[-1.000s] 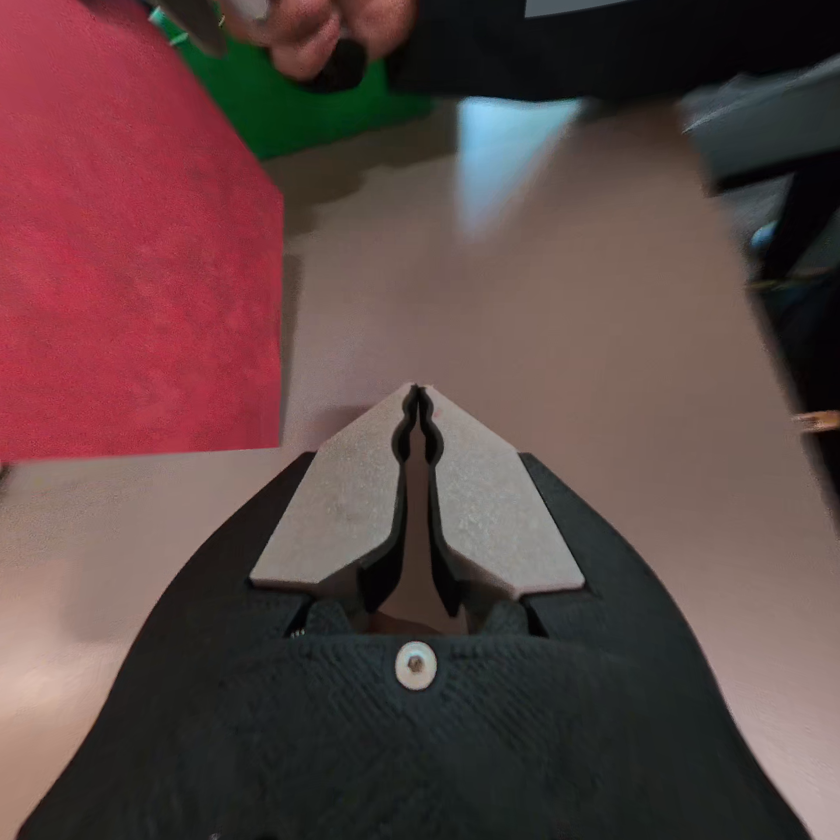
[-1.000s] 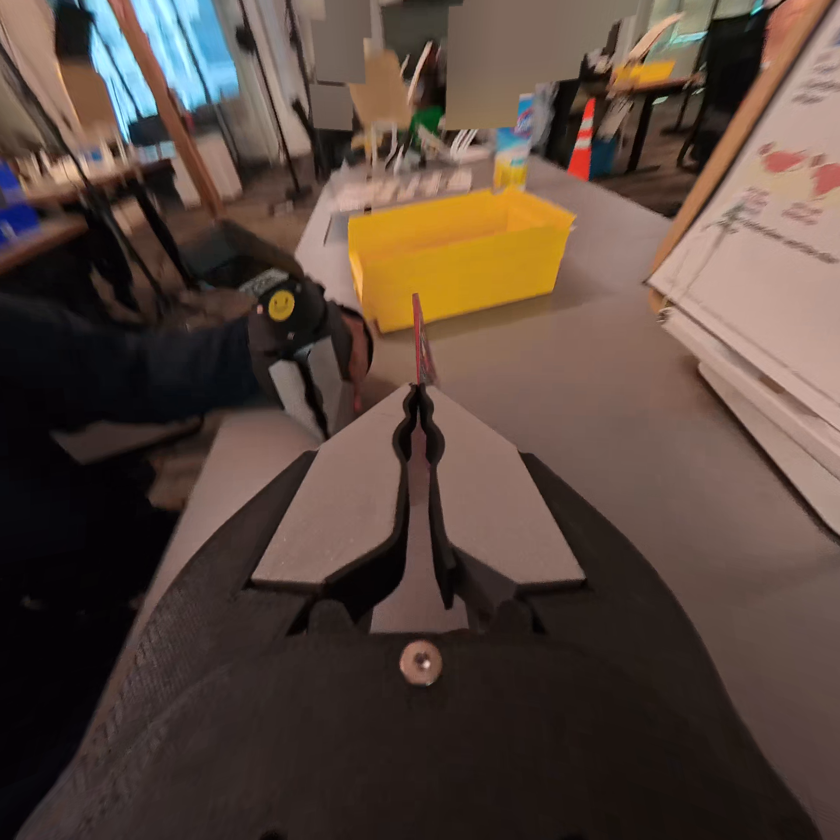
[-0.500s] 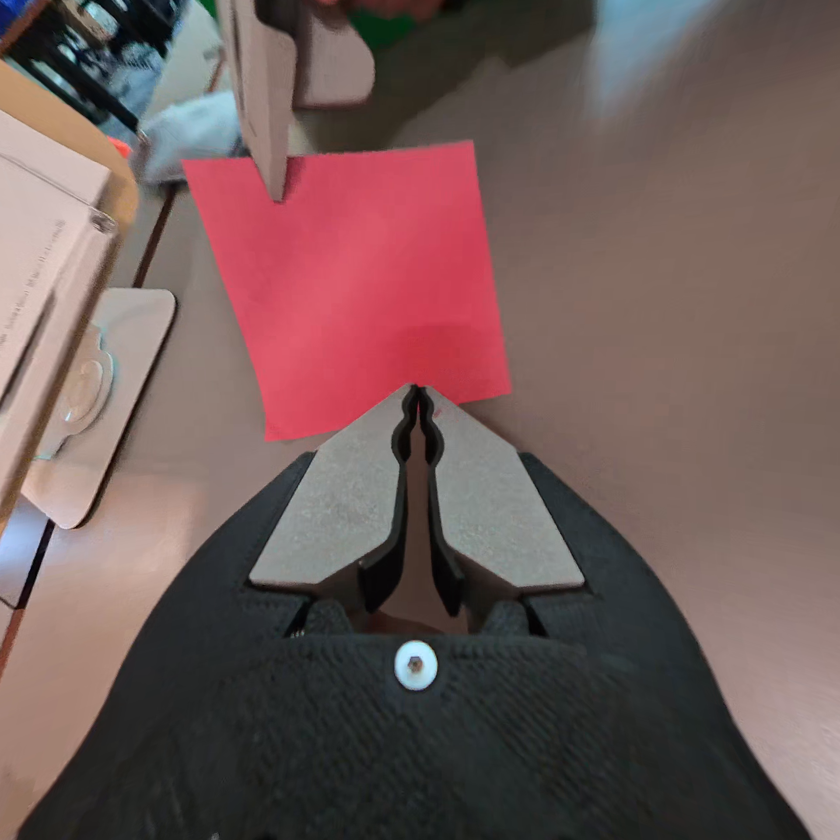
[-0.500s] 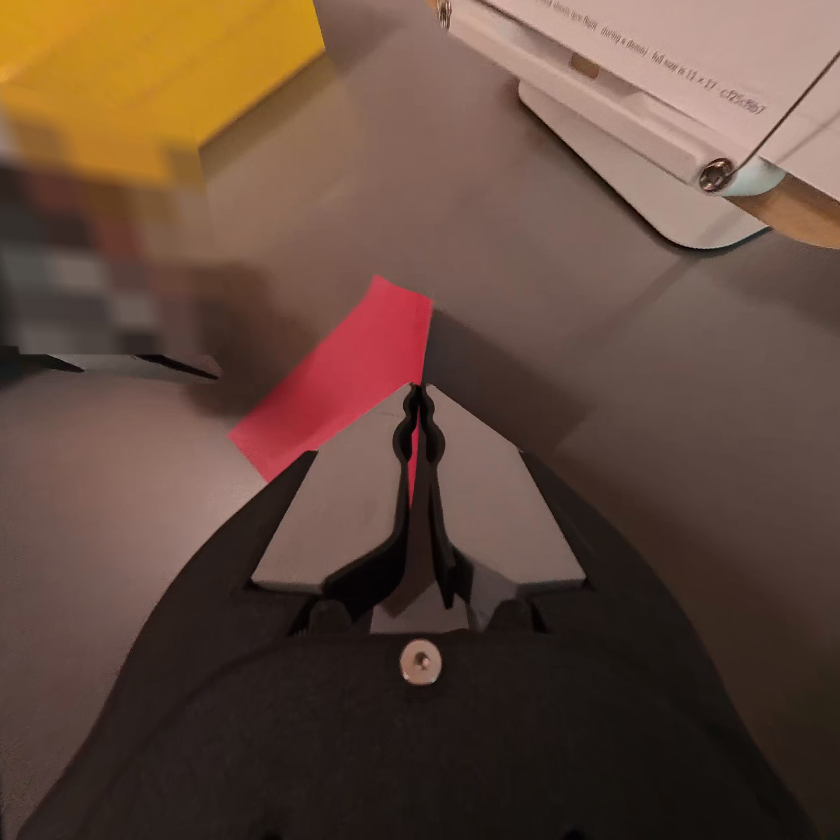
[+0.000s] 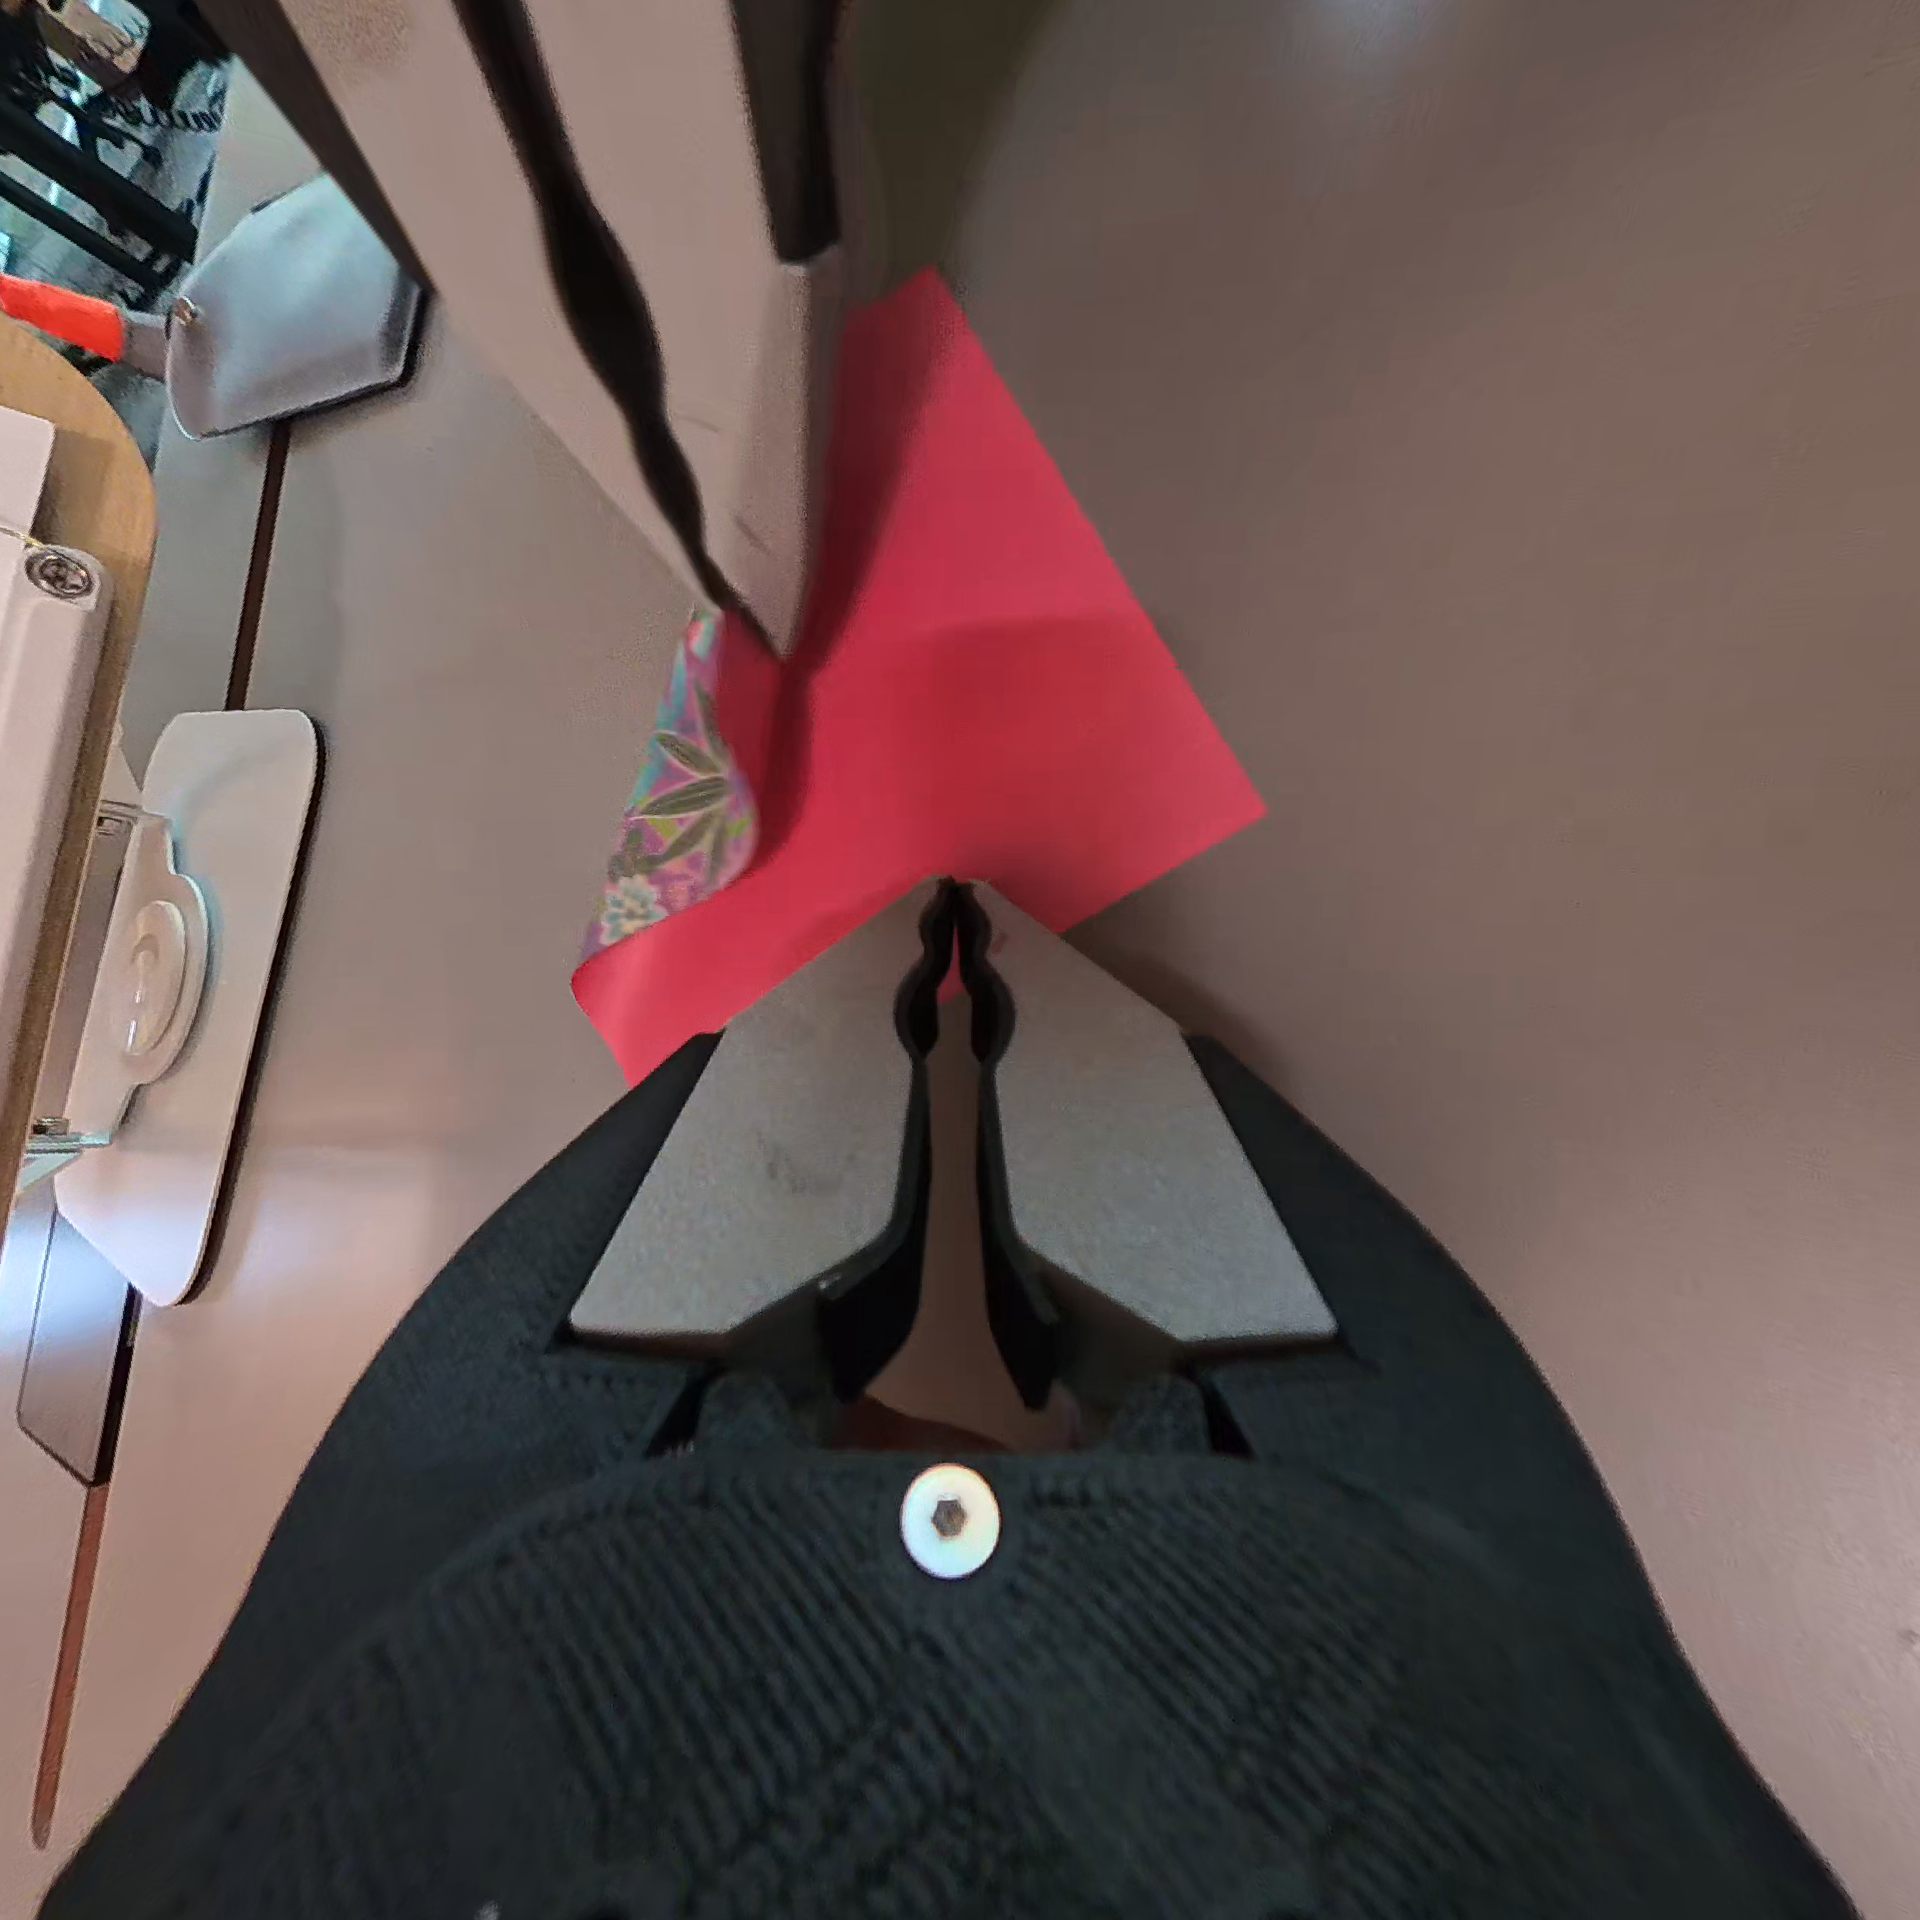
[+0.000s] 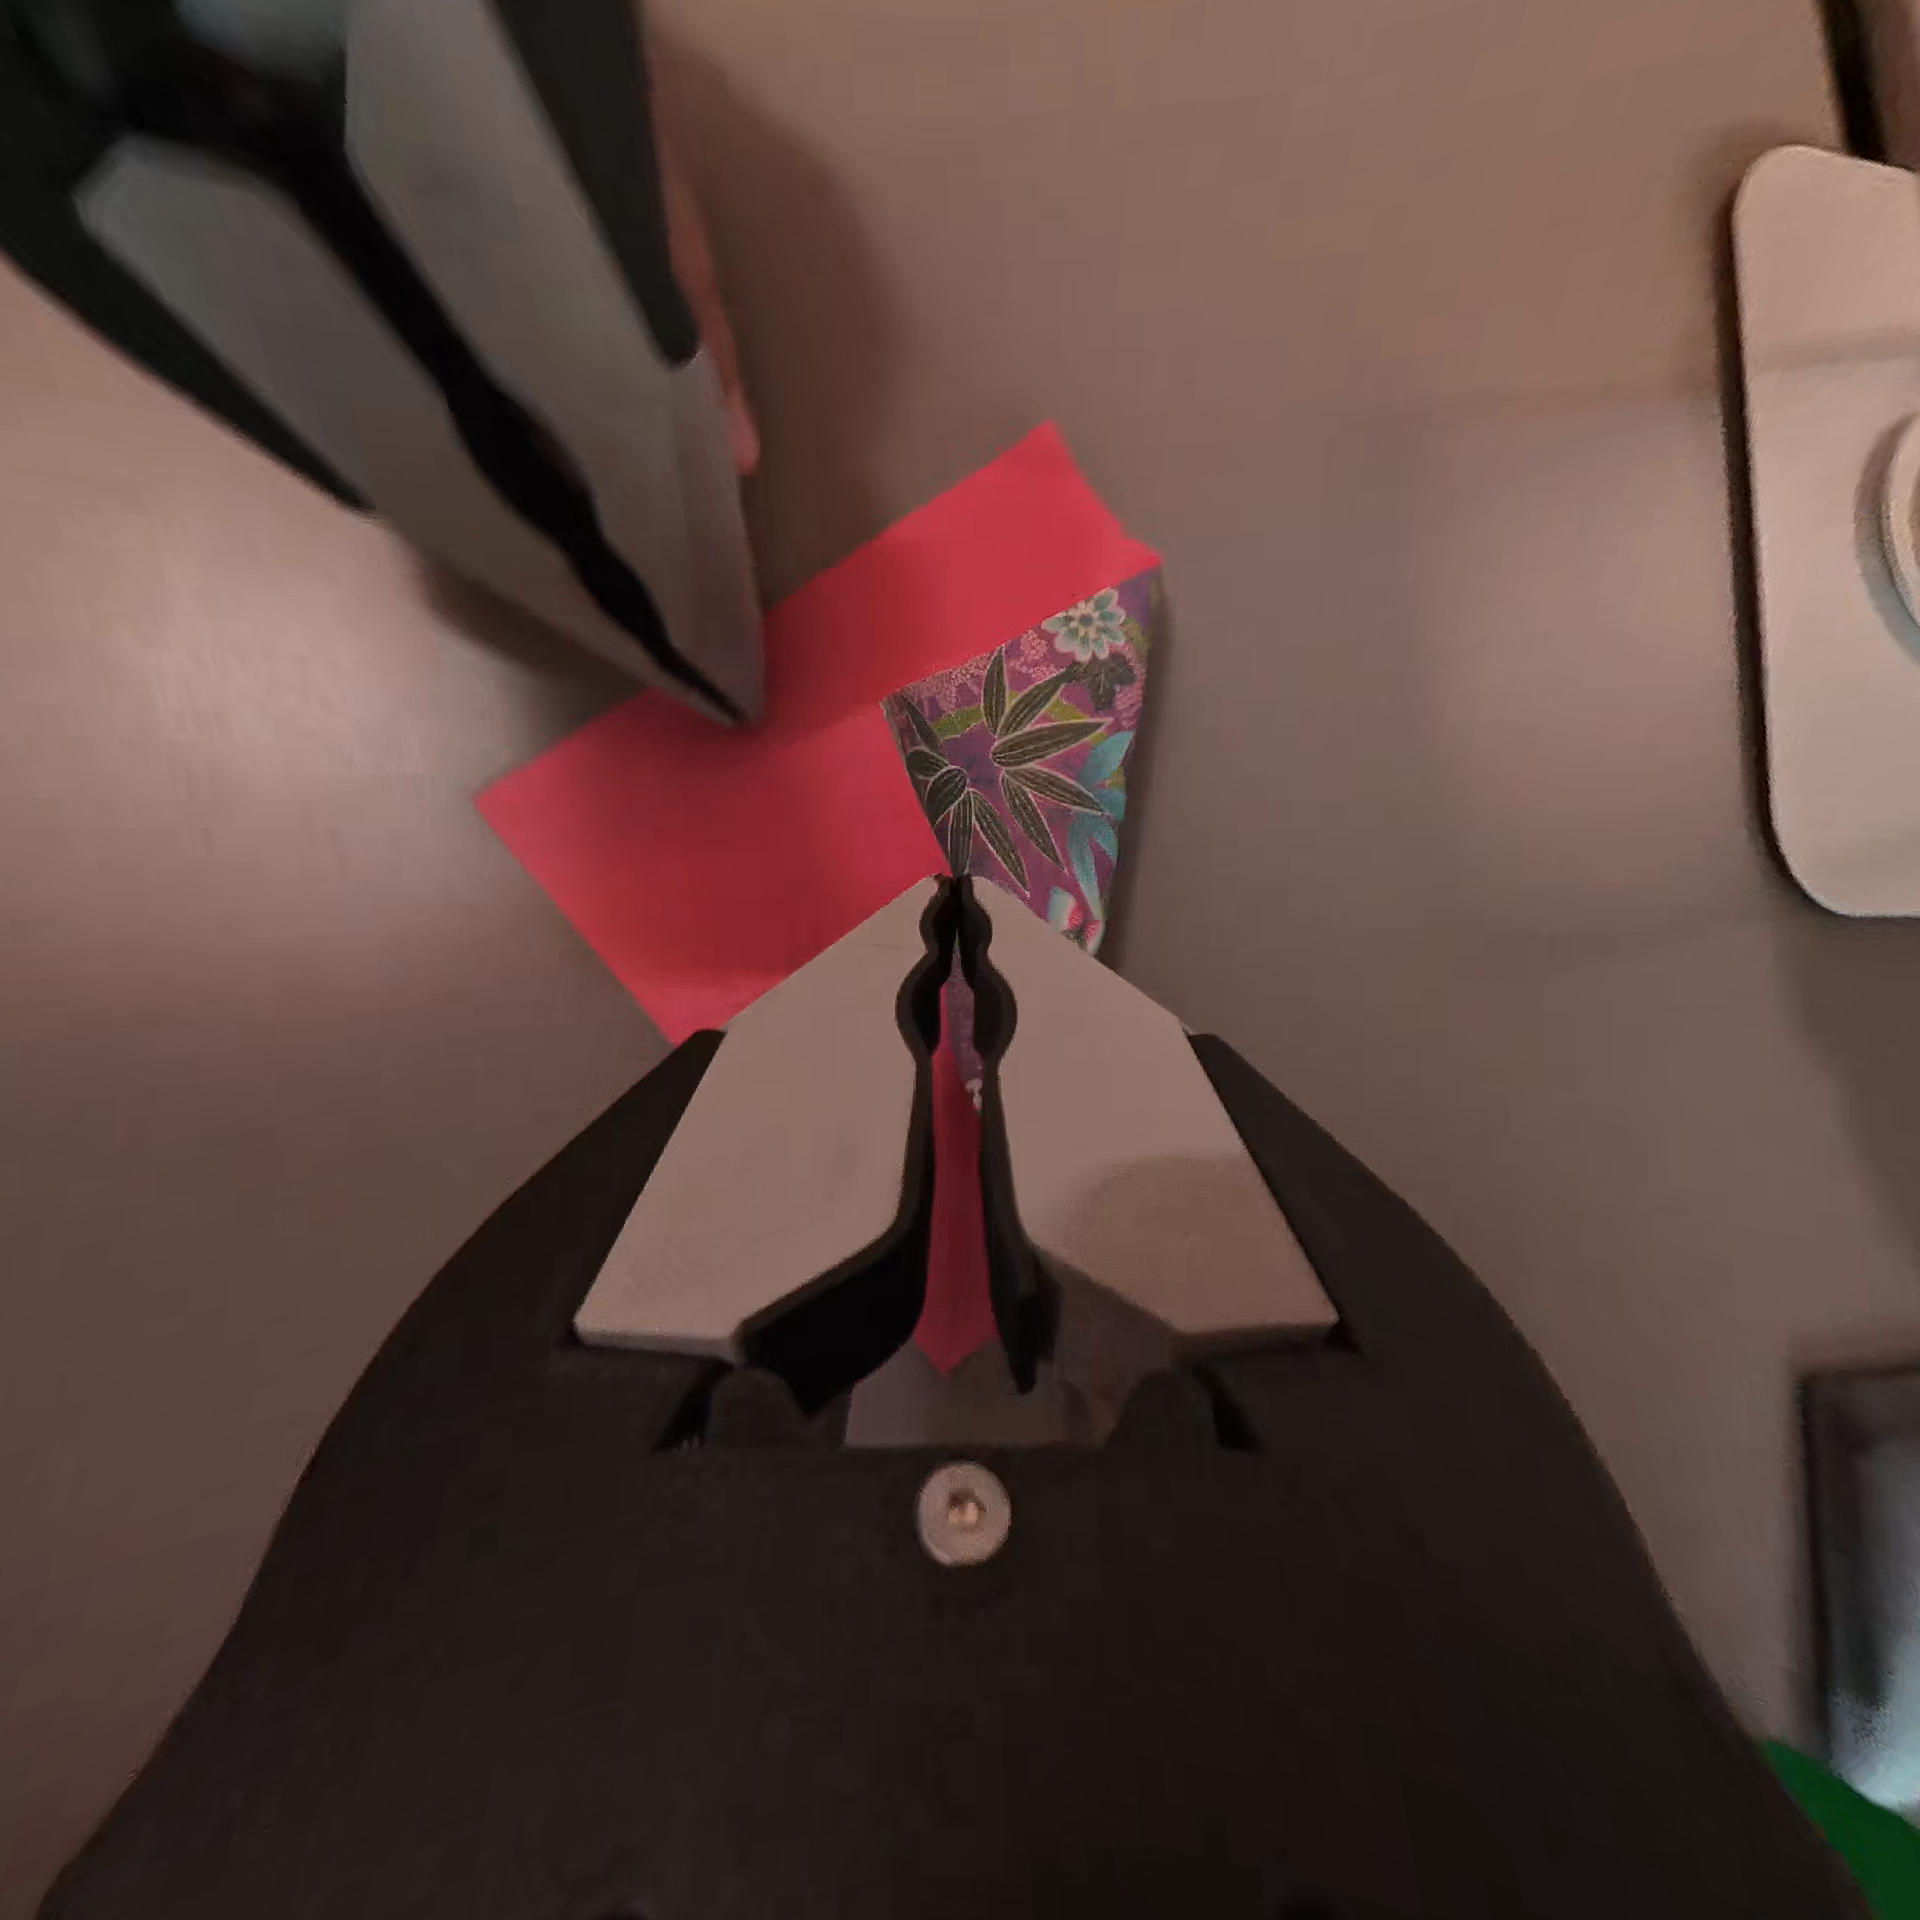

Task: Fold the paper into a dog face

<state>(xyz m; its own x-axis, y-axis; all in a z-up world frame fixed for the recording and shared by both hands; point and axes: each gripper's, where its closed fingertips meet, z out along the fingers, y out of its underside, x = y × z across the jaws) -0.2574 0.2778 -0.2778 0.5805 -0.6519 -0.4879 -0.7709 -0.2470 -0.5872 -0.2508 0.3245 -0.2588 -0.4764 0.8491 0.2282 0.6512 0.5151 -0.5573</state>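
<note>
The paper [image 5: 987, 675] is a square sheet, red on one side and purple floral on the other, lying on the brown table [image 5: 1507, 520]. My right gripper [image 6: 954, 883] is shut on one corner and holds it turned up, so the floral side [image 6: 1039, 748] shows. The pinched paper shows between its fingers. The right gripper also comes down from the top of the left wrist view [image 5: 764, 634]. My left gripper [image 5: 948, 885] is shut with nothing in it. Its tip rests on the red paper [image 6: 707, 862], as the right wrist view shows [image 6: 738, 707].
A white stand base [image 5: 177, 997] and a wooden board [image 5: 73, 540] lie along the table's side near the paper. The base also shows in the right wrist view [image 6: 1829, 520]. Something green [image 6: 1849, 1829] sits at that view's bottom right corner. The tips of one gripper are about 6 centimetres away from the tips of the other.
The right gripper has brought the paper down flat on the table and turned its held corner up, baring the floral side. The left gripper has moved in, its tip now on the sheet.
</note>
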